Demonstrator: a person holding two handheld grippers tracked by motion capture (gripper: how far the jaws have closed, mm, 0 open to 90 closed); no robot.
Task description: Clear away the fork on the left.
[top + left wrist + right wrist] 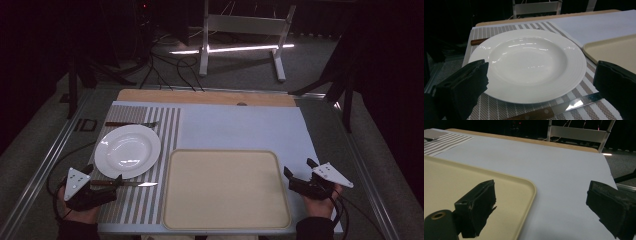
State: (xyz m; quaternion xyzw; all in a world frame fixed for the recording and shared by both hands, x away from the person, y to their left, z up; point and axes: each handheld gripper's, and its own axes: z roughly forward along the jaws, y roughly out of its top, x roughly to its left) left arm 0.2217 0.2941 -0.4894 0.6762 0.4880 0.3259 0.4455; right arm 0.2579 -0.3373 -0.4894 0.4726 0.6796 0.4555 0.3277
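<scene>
white plate (127, 150) sat left of the tray (226, 218), knife (125, 184) just before it; left gripper (111, 182) and right gripper (300, 172) hovered open-jawed, seemingly about to lift the knife.

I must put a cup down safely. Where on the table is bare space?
The beige tray is bare, and so is the white cloth behind it, up to the wooden edge. The striped mat is crowded: plate, knife, fork.

Wood-handled knife (123, 184) (flat) beside plate (127, 150)
</scene>
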